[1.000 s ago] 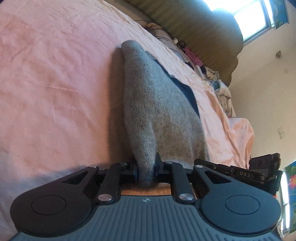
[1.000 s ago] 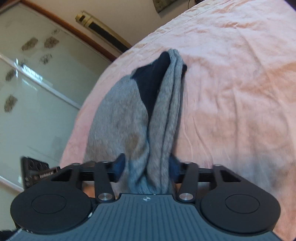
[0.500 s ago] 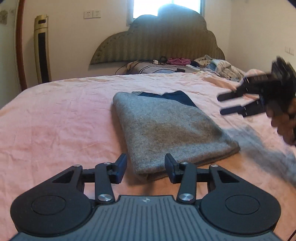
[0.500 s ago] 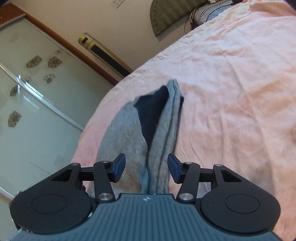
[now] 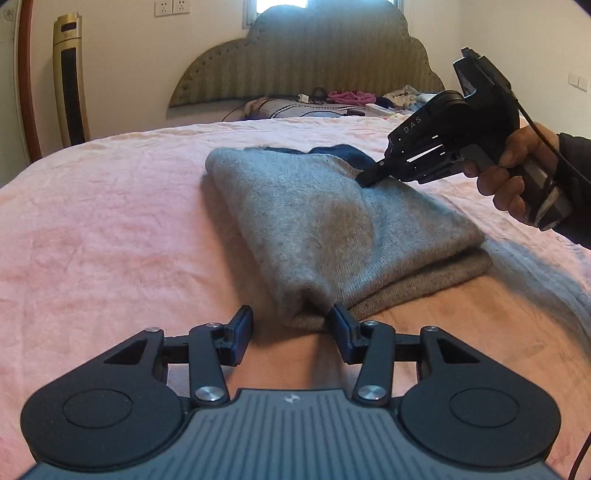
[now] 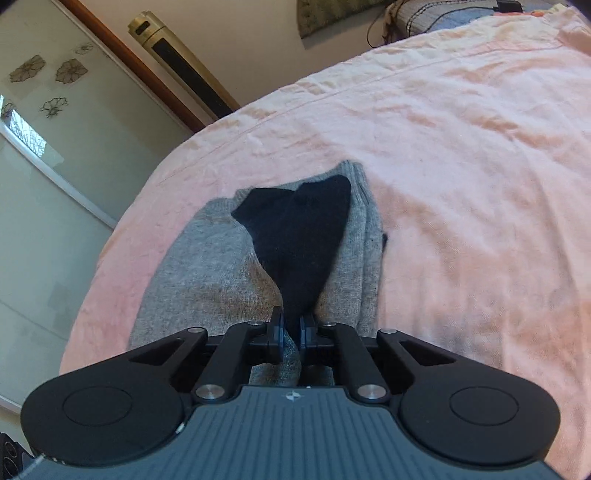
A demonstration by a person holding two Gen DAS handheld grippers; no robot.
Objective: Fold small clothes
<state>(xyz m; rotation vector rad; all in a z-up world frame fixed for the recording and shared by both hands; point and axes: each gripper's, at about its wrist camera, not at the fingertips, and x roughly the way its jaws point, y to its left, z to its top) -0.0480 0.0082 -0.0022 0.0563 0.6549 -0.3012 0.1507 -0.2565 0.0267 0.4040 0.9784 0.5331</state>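
Folded sweater [image 5: 332, 218] lengthwise toward headboard [image 5: 306, 48]

Folded garment [image 5: 332, 221] lies on bed [image 5: 92, 229].

Pink bedsheet [image 5: 110, 221]; padded headboard [image 5: 314, 51]; gold tower fan [image 5: 70, 81]; wall sockets [image 5: 171, 5].

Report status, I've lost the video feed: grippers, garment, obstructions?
Left gripper open at folded grey garment. Right gripper shut on its dark navy part. Nothing blocking on pink bedsheet.
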